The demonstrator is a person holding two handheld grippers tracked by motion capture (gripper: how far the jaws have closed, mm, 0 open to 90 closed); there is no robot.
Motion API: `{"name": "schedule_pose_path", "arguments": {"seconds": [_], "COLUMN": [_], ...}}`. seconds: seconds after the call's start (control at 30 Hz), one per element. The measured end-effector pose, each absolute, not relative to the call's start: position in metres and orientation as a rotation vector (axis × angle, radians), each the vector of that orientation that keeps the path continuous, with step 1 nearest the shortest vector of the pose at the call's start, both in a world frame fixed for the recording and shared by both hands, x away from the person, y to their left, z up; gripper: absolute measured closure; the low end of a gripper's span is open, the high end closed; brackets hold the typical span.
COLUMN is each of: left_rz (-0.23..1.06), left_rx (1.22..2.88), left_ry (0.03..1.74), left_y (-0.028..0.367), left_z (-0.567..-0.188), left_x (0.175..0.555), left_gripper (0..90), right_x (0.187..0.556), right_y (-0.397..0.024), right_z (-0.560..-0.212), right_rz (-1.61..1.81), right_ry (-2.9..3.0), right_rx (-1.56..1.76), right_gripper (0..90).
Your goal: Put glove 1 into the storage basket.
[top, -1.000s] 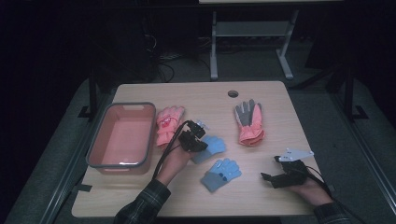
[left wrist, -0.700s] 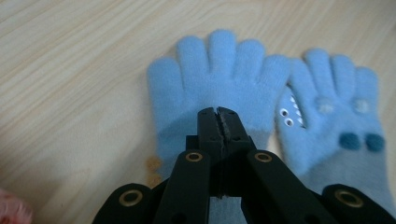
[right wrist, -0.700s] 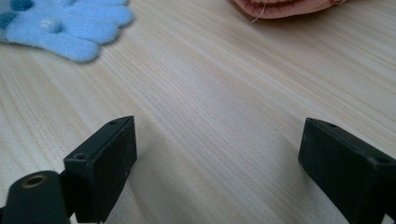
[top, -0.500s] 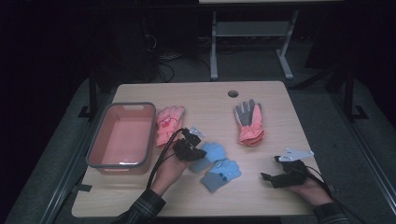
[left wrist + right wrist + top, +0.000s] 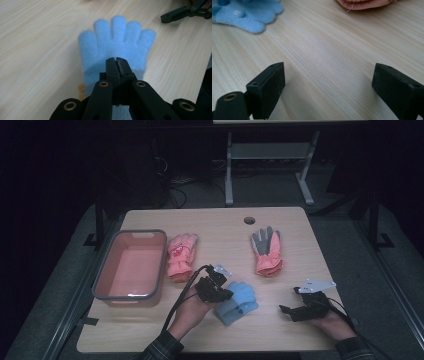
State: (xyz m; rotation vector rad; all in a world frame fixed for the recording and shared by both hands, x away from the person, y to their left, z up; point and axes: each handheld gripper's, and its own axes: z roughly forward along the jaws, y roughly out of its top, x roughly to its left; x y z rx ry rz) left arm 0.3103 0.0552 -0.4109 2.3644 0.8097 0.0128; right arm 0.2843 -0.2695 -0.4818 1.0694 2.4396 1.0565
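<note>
My left gripper [image 5: 223,293] is shut on a light blue glove [image 5: 243,294], pinching it near the cuff; its five fingers spread beyond the closed jaws in the left gripper view [image 5: 117,37]. This glove lies over a second blue glove [image 5: 231,314] at the table's front middle. The right gripper [image 5: 288,310] rests on the table at the front right, its jaws wide apart with bare wood between them [image 5: 328,82]. Blue glove fingers [image 5: 244,15] show at the upper left of the right gripper view.
A pink bin [image 5: 102,270] stands at the table's left. A pink glove [image 5: 181,257] lies beside it, and a pink glove with a grey palm [image 5: 266,251] lies right of centre, its cuff [image 5: 367,3] ahead of the right gripper. The table [image 5: 210,222] has a round hole near its far edge.
My left gripper has dragged the blue glove toward the front and slightly right, so it now overlaps the second blue glove. The right gripper has stayed put.
</note>
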Motion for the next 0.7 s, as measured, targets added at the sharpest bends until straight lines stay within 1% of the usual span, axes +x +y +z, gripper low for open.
{"name": "schedule_pose_path", "arguments": {"seconds": [0.37, 0.43, 0.53, 0.6, 0.7], "left_rz": [-0.025, -0.027, -0.018, -0.009, 0.008], "left_rx": [2.397, 2.382, 2.38, 2.357, 2.341], "left_ry": [0.816, 0.826, 0.813, 0.801, 0.779], "left_y": [0.04, 0.039, 0.041, 0.044, 0.05], "left_z": [-0.429, -0.43, -0.428, -0.423, -0.416], "left_x": [0.306, 0.305, 0.305, 0.304, 0.298], "left_gripper": [88.4, 85.1, 72.8, 72.4, 85.2], "right_x": [0.284, 0.284, 0.284, 0.284, 0.283], "right_y": [-0.27, -0.27, -0.269, -0.269, -0.268], "right_z": [-0.482, -0.482, -0.482, -0.482, -0.482], "right_rz": [1.057, 1.057, 1.057, 1.059, 1.057], "right_ry": [2.44, 2.439, 2.44, 2.439, 2.454], "right_rx": [1.069, 1.069, 1.07, 1.069, 1.065], "right_gripper": [10.8, 10.8, 10.8, 10.5, 9.7]}}
